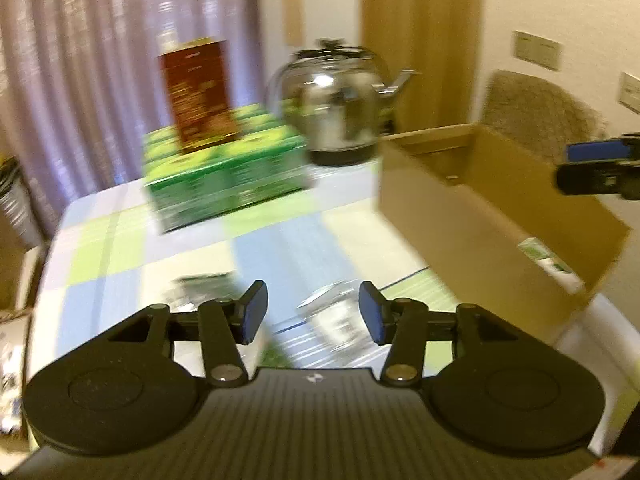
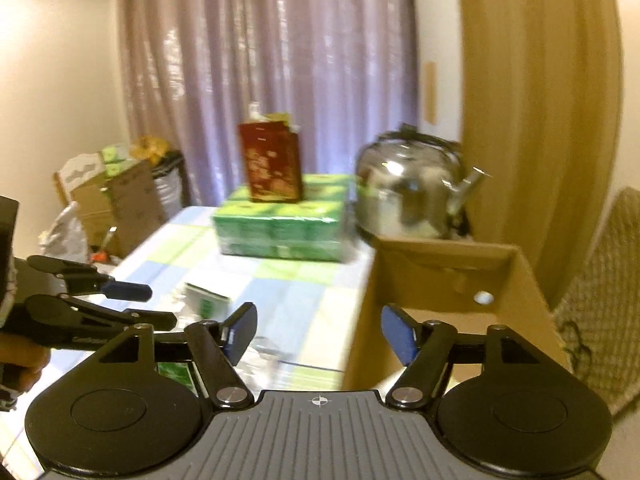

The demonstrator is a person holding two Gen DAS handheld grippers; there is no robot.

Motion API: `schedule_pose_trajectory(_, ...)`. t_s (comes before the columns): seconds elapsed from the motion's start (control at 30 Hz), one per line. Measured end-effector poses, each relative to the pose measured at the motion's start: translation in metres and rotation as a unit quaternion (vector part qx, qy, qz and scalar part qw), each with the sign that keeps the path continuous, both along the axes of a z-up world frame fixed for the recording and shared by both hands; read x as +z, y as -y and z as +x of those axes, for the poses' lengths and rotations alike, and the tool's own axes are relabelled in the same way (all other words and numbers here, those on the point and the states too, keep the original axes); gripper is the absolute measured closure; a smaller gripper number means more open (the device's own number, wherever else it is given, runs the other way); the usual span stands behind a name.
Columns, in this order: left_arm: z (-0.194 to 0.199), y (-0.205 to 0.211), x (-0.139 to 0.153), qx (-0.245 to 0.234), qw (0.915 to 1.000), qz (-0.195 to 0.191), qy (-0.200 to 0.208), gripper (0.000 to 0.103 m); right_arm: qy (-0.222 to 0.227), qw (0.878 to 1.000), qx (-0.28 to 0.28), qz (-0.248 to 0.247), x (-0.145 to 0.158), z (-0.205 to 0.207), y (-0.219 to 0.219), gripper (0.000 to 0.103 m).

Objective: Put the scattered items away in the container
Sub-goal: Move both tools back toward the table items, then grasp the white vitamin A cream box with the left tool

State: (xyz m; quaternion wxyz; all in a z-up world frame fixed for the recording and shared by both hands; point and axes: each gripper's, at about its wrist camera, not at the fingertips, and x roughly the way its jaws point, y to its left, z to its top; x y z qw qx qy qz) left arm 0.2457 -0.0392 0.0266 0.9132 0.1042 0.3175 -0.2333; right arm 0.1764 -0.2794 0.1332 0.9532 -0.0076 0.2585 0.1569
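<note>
We are seeing a checked surface (image 1: 280, 248) in pale blue, green and white, with a green wrapped pack (image 1: 226, 168) lying at its far side and a dark red box (image 1: 198, 92) standing upright on top of it. Just to the right of the pack a shiny steel kettle (image 1: 340, 104) is sitting with its spout pointing right. The cardboard container (image 2: 444, 280) is standing open at the right of the surface, its near wall rising between our right hand-held gripper (image 2: 318, 334) and the inside, where a small white item (image 2: 483, 297) is showing against the far wall; a white-and-green label (image 1: 550, 264) is stuck on its outer side. Beyond it a woven chair back (image 2: 604, 300) is leaning into view, and at the far left cardboard boxes (image 2: 120, 200) are piling up by the curtain (image 2: 272, 72). The scattered items are lying on the near part of the surface: a small green-and-white packet (image 2: 206, 302) and clear crinkled wrappers (image 1: 336, 320), too blurred for us to say more. We are holding our left hand-held gripper (image 1: 313, 312) above them with its blue pads spread apart and empty. Our right one is likewise gaping, holding nothing, over the near left edge of the container.
</note>
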Motion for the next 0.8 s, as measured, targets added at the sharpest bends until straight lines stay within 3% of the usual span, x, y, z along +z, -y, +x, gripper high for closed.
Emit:
schedule_pose_trajectory(0.13, -0.001, -0.042, -0.007, 0.043, 0.9991, 0.002, -0.005, 0.045, -0.006, 1.0, 0.03, -0.001, -0.01, 0.004, -0.031, 0.027)
schedule_pose_trajectory(0.4, -0.014, -0.092, -0.032, 0.091, 0.9949, 0.01, -0.044, 0.035, -0.055, 0.995, 0.086, -0.022, -0.071, 0.009, -0.084, 0.021)
schedule_pose_trajectory(0.57, -0.027, -0.1, -0.055, 0.102, 0.991, -0.009, -0.086, 0.035, -0.07, 0.992, 0.092, -0.048, -0.11, 0.019, -0.095, 0.02)
schedule_pose_trajectory(0.8, -0.029, -0.079, -0.081, 0.084, 0.9904, 0.001, -0.11, 0.035, -0.102, 0.989, 0.088, -0.053, -0.145, 0.038, -0.087, 0.02)
